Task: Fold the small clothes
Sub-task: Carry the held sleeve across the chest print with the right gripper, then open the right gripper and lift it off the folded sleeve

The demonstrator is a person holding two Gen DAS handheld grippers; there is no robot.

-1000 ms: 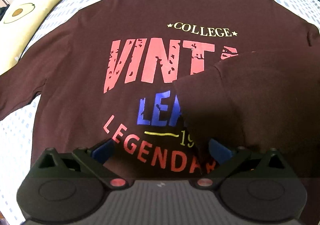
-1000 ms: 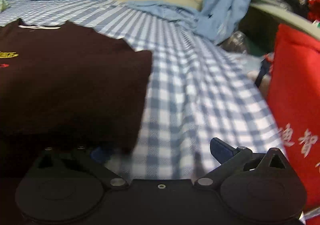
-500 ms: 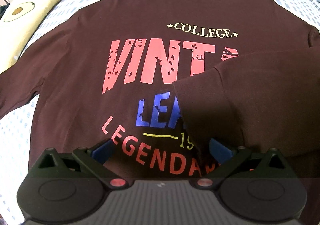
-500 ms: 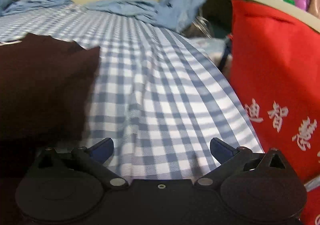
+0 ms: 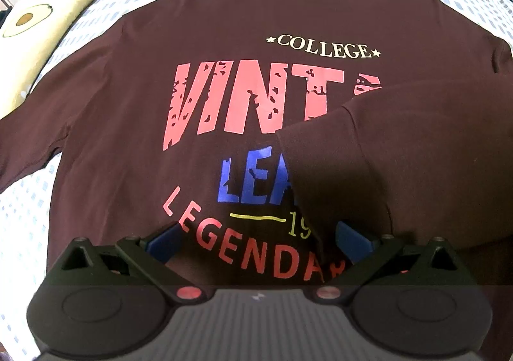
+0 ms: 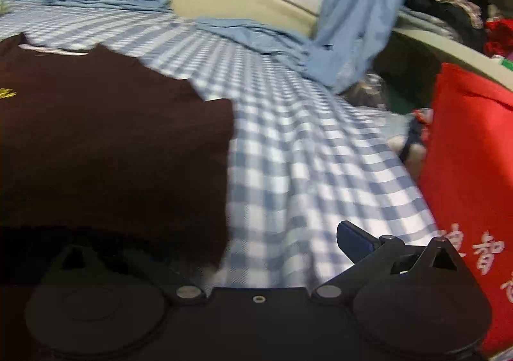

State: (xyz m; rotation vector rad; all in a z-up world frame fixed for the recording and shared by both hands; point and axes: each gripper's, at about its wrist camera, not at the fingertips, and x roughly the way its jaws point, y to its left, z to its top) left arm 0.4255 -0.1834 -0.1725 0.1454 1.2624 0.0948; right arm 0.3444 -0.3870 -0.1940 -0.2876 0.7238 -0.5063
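Left wrist view gives me the maroon sweatshirt [image 5: 134, 110] spread flat, print side up, on the blue-and-white checked bedsheet [image 5: 22, 232], neckline at the far end and hem toward me. Its right sleeve [image 5: 400, 149] is folded in across the chest, the cuff lying over the end of the red and blue lettering; the other sleeve [image 5: 29, 136] runs out flat toward the left edge of my picture. My left gripper [image 5: 258, 239] hovers just above the lower part of the print, jaws wide apart and holding nothing, both blue fingertips [image 5: 165, 242] clear of each other with the lettering visible between them. A cream pillow with an avocado print [image 5: 41, 27] lies beside the sweatshirt's far left shoulder.

From the right wrist camera I see the folded side of the sweatshirt [image 6: 112, 142] ending in a straight edge, with bare checked sheet [image 6: 304, 152] to its right. My right gripper [image 6: 253, 242] sits low over that edge, empty. Its right fingertip [image 6: 354, 240] stands over the sheet; the left one is lost against the dark cloth, though the linkage looks spread wide. Light blue fabric [image 6: 352, 24] hangs and pools at the far side of the bed, and a red bag with white characters [image 6: 471, 175] stands near the bed's right edge.
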